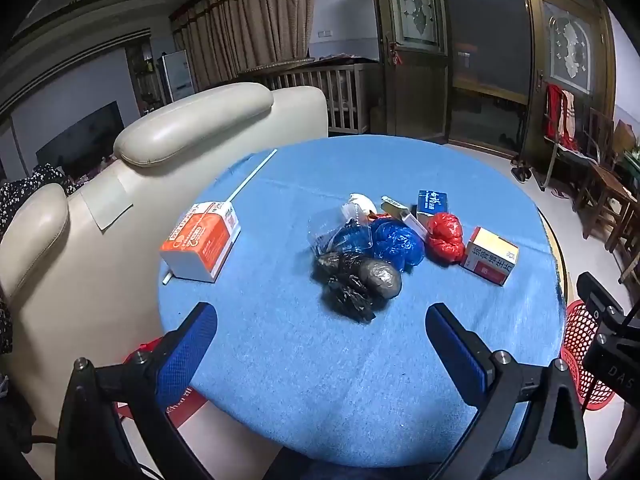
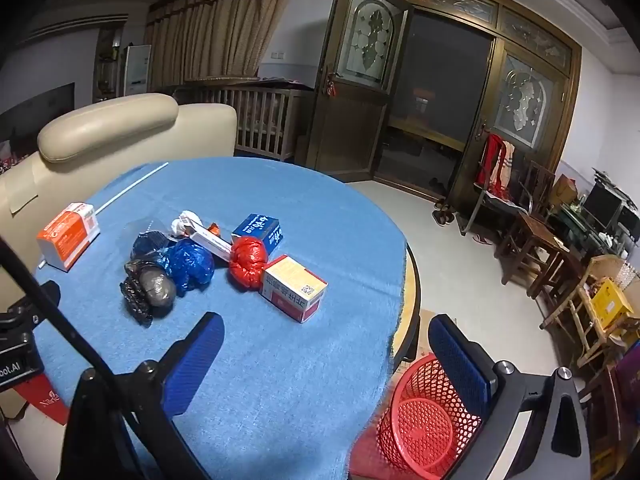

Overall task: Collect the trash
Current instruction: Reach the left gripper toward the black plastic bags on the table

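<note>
Trash lies on a round table with a blue cloth: a black bag, a blue bag, a red bag, a clear bag, a yellow-red box, a blue box and an orange-white box. My left gripper is open and empty, just short of the black bag. My right gripper is open and empty, above the table's right edge, near the yellow-red box. A red mesh basket stands on the floor beside the table.
A beige leather sofa backs against the table's left side. A thin white stick lies on the far left of the cloth. Wooden chairs and shelves stand at the right wall. Open grey floor lies right of the table.
</note>
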Available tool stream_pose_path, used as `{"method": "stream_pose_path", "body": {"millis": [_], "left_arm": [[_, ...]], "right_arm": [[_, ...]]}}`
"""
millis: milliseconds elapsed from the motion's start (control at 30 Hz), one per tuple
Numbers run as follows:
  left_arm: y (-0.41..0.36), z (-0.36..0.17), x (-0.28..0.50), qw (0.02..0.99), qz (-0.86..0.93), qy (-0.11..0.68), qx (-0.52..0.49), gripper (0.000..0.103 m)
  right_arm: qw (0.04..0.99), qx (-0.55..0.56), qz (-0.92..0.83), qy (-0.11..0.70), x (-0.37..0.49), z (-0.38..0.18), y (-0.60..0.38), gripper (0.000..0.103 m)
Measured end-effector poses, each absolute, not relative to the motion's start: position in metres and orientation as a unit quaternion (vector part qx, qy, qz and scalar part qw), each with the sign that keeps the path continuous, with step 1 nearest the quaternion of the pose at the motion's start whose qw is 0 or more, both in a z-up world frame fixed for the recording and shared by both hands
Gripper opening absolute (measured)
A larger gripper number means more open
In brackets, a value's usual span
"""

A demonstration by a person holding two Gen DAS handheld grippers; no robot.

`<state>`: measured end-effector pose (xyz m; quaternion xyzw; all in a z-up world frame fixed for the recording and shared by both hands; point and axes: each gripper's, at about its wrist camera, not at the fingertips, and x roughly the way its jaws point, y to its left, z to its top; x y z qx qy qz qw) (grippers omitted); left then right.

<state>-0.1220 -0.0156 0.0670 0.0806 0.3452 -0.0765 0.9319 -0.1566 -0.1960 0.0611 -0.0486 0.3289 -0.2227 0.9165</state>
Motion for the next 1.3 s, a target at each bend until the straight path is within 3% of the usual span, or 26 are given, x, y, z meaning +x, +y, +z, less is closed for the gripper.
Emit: {"method": "stream_pose_path", "body": {"millis": [1300], "left_arm": [[0.006,0.041,-0.089,0.917,-0.049,0.392,0.057,0.103]], "right_arm": [[0.91,-0.006,-0.205,0.359,-0.142,0.042,-0.219,0.103]]}}
